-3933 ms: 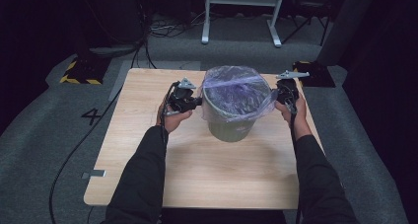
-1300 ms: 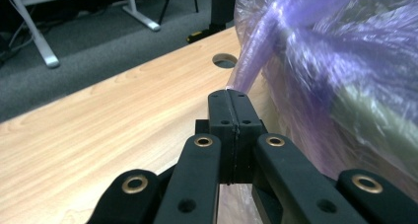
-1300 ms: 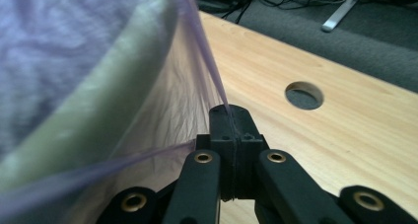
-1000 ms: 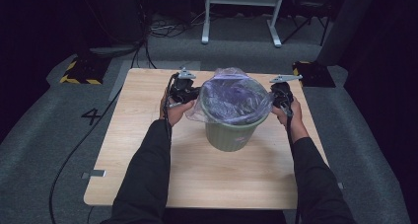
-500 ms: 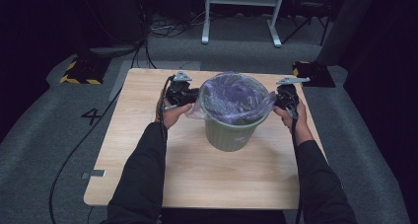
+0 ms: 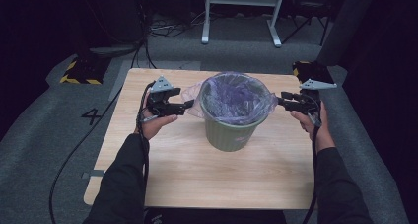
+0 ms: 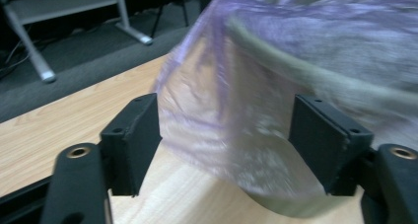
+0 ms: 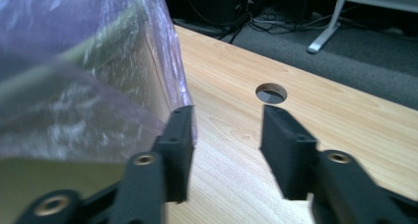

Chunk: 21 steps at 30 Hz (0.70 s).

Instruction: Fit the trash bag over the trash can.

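Since half a second ago: both grippers drawn outward from the bin's sides, jaws on each having just been opening, bag film let go.

Left gripper: held in the left hand, level, pointing inward at the bin. Jaws spread wide in the left gripper view, loose purple bag film hanging in the gap between them, not pressed by either pad. Cable trailing back along the sleeve.

Right gripper: held in the right hand, level, pointing inward from the opposite side. Jaws parted; in the right gripper view, bag edge lying against the outer face of one jaw, bare wood in the gap, nothing pinched.

Green bin: upright on the wooden table, between the two grippers, just beyond both sets of fingertips. Purple bag lining it, mouth open, film folded over the rim and puffed out toward the left gripper.

Beyond the right gripper's jaws: round hole in the tabletop.

Farther off, past the table: grey carpeted floor, white frame legs, dark cables.
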Tool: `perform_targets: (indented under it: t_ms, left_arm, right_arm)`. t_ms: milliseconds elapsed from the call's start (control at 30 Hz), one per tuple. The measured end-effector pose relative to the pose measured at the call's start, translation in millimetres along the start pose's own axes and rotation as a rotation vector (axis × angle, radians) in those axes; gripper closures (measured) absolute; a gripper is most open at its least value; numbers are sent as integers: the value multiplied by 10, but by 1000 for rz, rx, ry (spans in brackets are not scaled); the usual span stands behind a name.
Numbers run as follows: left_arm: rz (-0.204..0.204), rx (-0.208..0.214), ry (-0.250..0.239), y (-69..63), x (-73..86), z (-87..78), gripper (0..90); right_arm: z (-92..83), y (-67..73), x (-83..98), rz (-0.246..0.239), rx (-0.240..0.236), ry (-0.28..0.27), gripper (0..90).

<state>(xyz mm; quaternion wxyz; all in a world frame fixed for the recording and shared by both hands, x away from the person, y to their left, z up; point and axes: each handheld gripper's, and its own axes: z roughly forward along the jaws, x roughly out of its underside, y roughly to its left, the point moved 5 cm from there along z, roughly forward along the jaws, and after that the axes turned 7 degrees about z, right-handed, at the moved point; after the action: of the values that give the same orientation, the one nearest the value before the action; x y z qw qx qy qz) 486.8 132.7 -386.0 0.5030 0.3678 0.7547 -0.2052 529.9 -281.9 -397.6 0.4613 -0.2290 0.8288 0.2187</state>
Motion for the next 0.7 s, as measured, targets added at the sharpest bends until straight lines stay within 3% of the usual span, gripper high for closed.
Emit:
perform_targets:
  t_ms: [133, 300, 367, 500, 700]
  left_arm:
    - [39, 33, -24, -86, 5, -121, 245]
    - [91, 105, -30, -212, -38, -172, 212]
    - [119, 107, -10, -240, -48, -145, 203]
    - [136, 104, 0, -258, -72, -91, 203]
    - [147, 100, 21, -263, -57, -41, 285]
  right_arm:
    - [-160, 46, 4, -50, -35, -27, 466]
    - [-372, 222, -51, -187, -71, -57, 386]
    - [-448, 320, -80, -239, -99, -59, 365]
    - [-504, 489, -94, -313, -138, -51, 325]
    - [-596, 677, -49, -368, -207, -52, 282]
